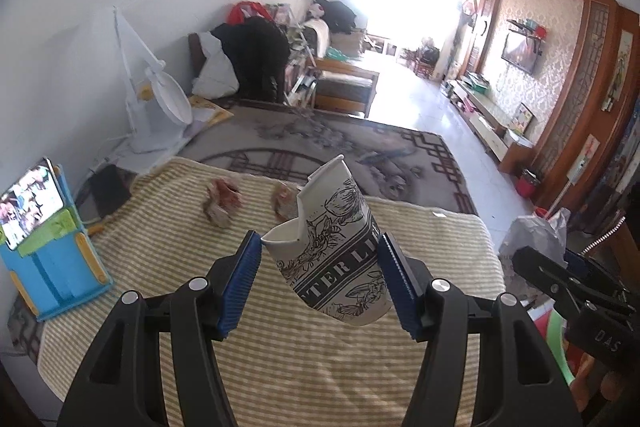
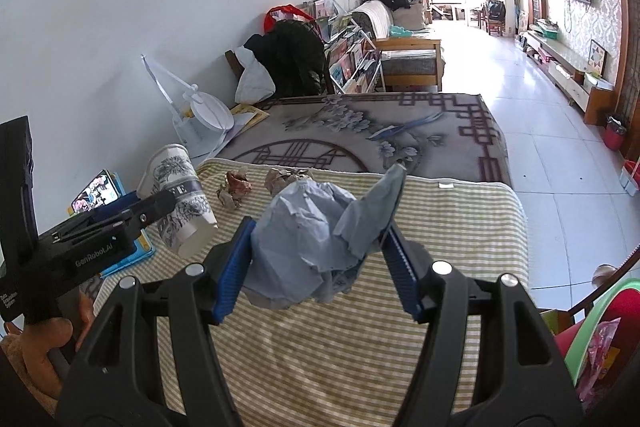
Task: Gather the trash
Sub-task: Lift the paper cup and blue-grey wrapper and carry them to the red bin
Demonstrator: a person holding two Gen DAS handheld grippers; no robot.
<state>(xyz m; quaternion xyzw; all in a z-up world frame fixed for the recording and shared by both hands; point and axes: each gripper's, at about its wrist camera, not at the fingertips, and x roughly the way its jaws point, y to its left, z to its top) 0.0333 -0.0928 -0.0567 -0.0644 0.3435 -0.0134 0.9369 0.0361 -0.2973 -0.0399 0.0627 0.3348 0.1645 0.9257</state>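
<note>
Left tongs: blue pads pinching a crushed paper cup from both sides, the spread about one cup-width. Cup is white with black line drawings and a dark lettered band, rim torn and dented, tilted with its mouth up and away, and held clear above the striped yellow-green cloth on the table. From the right wrist view the same cup sits in the left tongs, tilted, base pointing down toward the cloth.

Right tongs: pads pinching a crumpled pale-blue paper wad, moderately spread. Wad bulges out between the pads; one loose flap sticks up past the right pad. Wad is lifted above the striped cloth.

Two brownish crumpled scraps lie on the far part of the cloth, near its edge: one to the left, the other partly hidden behind the cup.

Phone on a blue stand at the table's left edge.
</note>
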